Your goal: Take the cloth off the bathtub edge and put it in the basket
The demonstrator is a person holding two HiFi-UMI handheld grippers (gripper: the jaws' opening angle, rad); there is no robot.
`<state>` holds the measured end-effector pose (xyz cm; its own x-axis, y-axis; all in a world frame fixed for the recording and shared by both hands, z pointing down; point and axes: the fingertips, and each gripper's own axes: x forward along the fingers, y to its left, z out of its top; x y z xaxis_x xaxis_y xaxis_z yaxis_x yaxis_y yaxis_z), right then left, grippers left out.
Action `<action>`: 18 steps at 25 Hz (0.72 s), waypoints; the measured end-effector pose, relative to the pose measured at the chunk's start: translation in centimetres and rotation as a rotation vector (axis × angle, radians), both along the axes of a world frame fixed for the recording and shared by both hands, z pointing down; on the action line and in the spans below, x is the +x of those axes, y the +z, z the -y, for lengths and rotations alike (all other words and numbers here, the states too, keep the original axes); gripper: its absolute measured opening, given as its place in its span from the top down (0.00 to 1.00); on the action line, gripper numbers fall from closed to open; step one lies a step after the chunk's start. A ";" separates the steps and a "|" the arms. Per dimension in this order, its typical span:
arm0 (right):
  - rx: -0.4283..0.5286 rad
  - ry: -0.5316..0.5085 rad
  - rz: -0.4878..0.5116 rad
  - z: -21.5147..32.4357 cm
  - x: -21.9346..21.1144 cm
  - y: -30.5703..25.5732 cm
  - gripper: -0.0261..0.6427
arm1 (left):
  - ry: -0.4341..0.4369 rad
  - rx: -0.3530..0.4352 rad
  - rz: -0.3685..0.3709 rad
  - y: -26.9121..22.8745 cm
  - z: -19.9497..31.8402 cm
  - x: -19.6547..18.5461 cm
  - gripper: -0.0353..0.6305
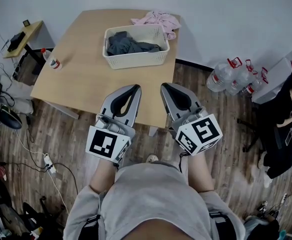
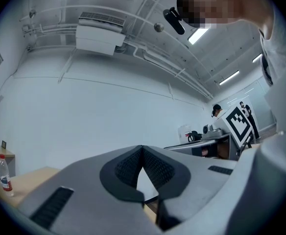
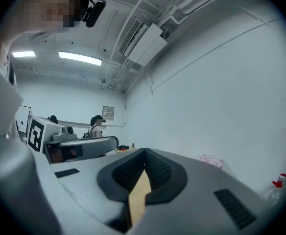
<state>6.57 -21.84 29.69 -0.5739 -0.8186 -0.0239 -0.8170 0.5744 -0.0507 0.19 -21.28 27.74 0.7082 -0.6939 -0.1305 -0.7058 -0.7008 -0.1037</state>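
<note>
A white slatted basket [image 1: 136, 59] stands on the far half of a wooden table [image 1: 86, 79], with a dark grey cloth [image 1: 128, 44] bundled inside it. Behind the basket, at the table's far edge, lies a crumpled pink cloth [image 1: 158, 20], which the right gripper view also shows as a pink cloth [image 3: 211, 160]. My left gripper [image 1: 134, 88] [image 2: 142, 148] and right gripper [image 1: 166, 86] [image 3: 144, 152] hover side by side over the table's near edge, pointing at the basket. Both are shut with nothing between the pads. No bathtub is in view.
A plastic bottle [image 1: 51, 60] stands at the table's left edge. Large water jugs [image 1: 236, 76] sit on the floor to the right, near a seated person [image 1: 286, 119]. A small side table [image 1: 23, 36] and a power strip with cables [image 1: 48, 163] are to the left.
</note>
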 end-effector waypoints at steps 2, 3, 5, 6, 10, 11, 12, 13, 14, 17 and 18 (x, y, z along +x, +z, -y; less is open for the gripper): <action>0.000 0.003 -0.003 0.0 -0.4 0.1 0.95 | -0.001 -0.001 0.000 0.0 0.1 -0.3 0.95; 0.000 0.005 -0.005 0.0 -0.6 0.1 0.95 | -0.001 -0.003 0.000 0.1 0.1 -0.5 0.95; -0.006 0.015 0.005 -0.1 -0.8 0.2 0.95 | 0.002 -0.007 0.000 0.2 0.0 -0.8 0.95; -0.006 0.018 0.009 -0.1 -0.9 0.2 0.95 | 0.003 -0.009 0.000 0.3 -0.1 -0.9 0.95; -0.002 0.014 -0.004 -0.4 -1.7 0.2 0.95 | -0.002 -0.015 -0.003 0.5 -0.2 -1.6 0.95; -0.002 0.012 -0.008 -0.4 -1.9 0.2 0.95 | -0.005 -0.016 -0.004 0.5 -0.2 -1.8 0.95; -0.003 0.010 -0.009 -0.4 -2.0 0.2 0.95 | -0.007 -0.016 -0.006 0.4 -0.2 -2.0 0.95; -0.004 0.009 -0.006 -0.5 -2.2 0.2 0.95 | -0.008 -0.016 -0.008 0.4 -0.2 -2.1 0.95; -0.007 0.009 -0.002 -0.5 -2.2 0.2 0.95 | -0.008 -0.016 -0.009 0.4 -0.2 -2.2 0.95; -0.015 0.011 0.007 -0.5 -2.4 0.4 0.95 | -0.009 -0.013 -0.012 0.3 -0.3 -2.4 0.95; -0.016 0.011 0.006 -0.5 -2.4 0.4 0.95 | -0.010 -0.011 -0.013 0.3 -0.3 -2.4 0.95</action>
